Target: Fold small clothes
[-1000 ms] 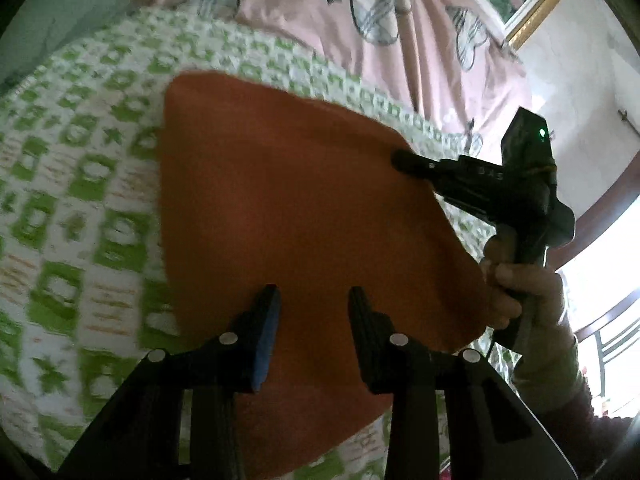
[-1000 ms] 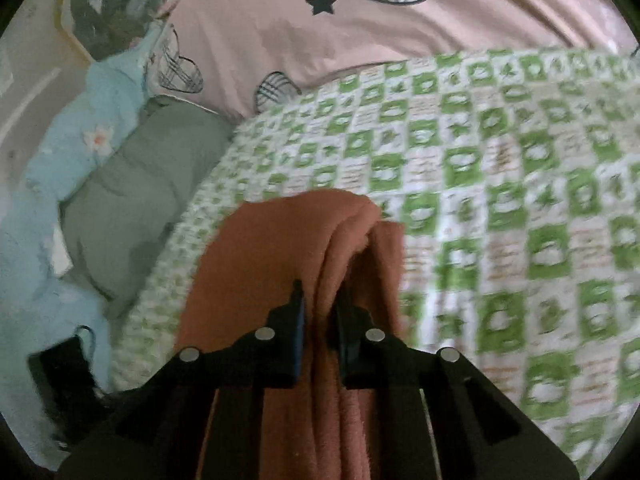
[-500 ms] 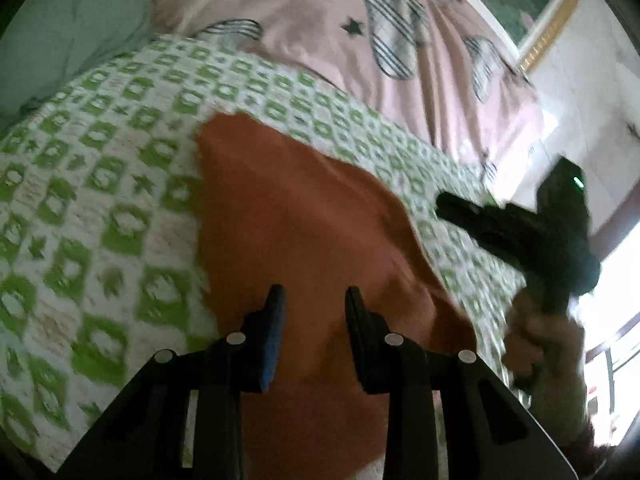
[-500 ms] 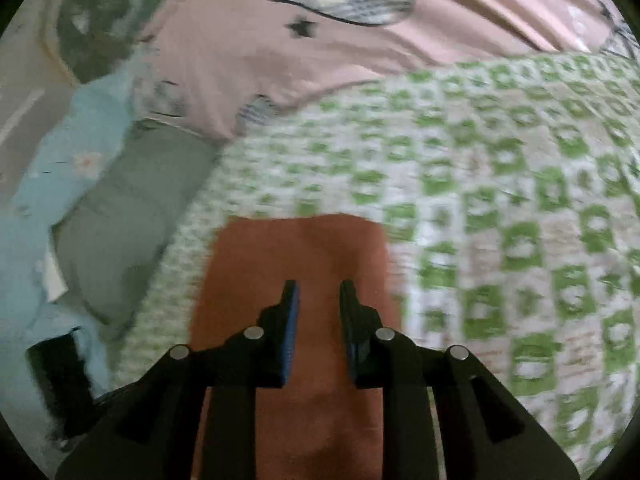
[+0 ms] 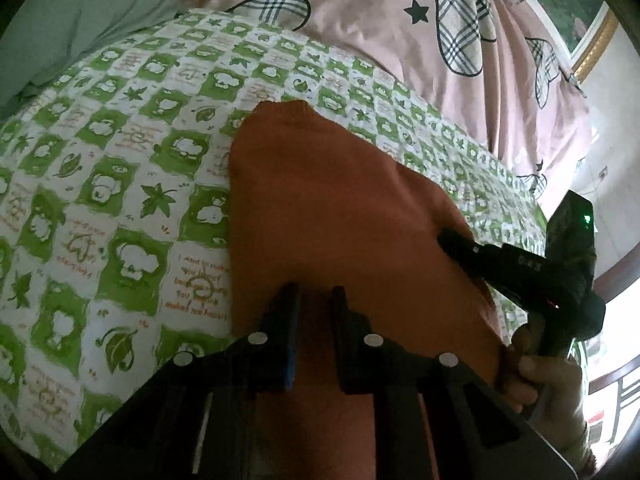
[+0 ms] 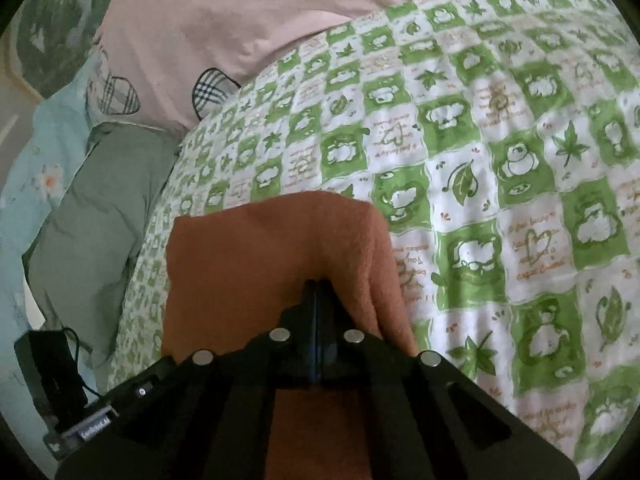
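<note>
rust-orange knit garment [image 5: 340, 216]: frame centre, flat on green-checked bed quilt [image 5: 120, 184] | left tool [image 5: 314, 300]: parted, empty, above it | right tool [image 6: 316, 292]: pinched closed on its edge | progress: seemingly partly folded; another fold likely left

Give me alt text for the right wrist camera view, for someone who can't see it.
The right gripper, its fingers pressed together, pinches the orange cloth, which lies on a green-and-white checked bedspread. Behind are a pink plaid-heart quilt and a grey-green pillow.
</note>
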A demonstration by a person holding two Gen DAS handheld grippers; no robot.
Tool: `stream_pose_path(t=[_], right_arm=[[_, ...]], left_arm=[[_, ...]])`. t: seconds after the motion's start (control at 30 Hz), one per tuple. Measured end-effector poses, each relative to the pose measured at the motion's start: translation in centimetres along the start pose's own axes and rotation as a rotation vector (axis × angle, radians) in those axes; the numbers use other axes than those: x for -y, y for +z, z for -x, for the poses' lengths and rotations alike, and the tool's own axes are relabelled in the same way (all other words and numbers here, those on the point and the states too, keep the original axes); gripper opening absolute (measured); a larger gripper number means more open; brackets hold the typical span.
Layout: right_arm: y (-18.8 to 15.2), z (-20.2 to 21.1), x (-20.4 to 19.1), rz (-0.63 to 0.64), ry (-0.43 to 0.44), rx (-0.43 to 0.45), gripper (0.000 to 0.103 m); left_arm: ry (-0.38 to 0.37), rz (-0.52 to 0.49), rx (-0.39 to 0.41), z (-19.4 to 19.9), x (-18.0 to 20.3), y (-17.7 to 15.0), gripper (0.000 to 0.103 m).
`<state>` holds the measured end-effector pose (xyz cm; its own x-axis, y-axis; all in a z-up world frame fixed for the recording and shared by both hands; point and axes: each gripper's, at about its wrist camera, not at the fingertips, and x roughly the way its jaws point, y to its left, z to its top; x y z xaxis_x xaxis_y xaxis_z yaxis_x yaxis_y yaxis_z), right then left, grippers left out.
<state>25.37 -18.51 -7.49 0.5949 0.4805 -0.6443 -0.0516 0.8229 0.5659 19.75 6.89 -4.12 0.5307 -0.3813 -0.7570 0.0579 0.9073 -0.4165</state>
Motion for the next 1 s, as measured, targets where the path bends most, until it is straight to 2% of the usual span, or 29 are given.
stream_pose_path(t=[0.13, 0.27, 0.4, 0.43, 0.57, 0.67, 1.0], right_arm=[[-2.0, 3.0, -0.8, 0.031, 0.022, -0.001, 0.004], [-5.5, 7.2, -1.7, 0.067, 0.052, 0.017, 0.004], [-9.2, 9.5, -2.1, 0.098, 0.075, -0.002, 0.004], [-10.3, 9.7, -1.9, 0.112, 0.054, -0.015, 0.004], [-13.3, 9.2, 0.8, 0.086, -0.061, -0.043, 0.004], [-13.8, 9.3, 2.8, 0.008, -0.010, -0.019, 0.003], [-15.0, 11.7, 1.4, 0.052, -0.052, 0.016, 0.004]], left_arm=[[-0.026, -0.004, 0.020, 2.8, 0.4, -1.7, 0.015], [-0.053, -0.046, 0.036, 6.0, 1.4, -4.7, 0.015], [-0.136, -0.089, 0.034, 8.7, 2.6, -8.2, 0.015], [-0.153, -0.106, 0.019, 8.9, 3.0, -9.0, 0.016], [-0.078, -0.153, -0.015, 8.2, 3.4, -12.0, 0.016], [-0.105, -0.070, -0.045, 7.0, 1.7, -12.8, 0.015], [-0.034, -0.089, 0.012, 8.3, 2.5, -14.7, 0.017]])
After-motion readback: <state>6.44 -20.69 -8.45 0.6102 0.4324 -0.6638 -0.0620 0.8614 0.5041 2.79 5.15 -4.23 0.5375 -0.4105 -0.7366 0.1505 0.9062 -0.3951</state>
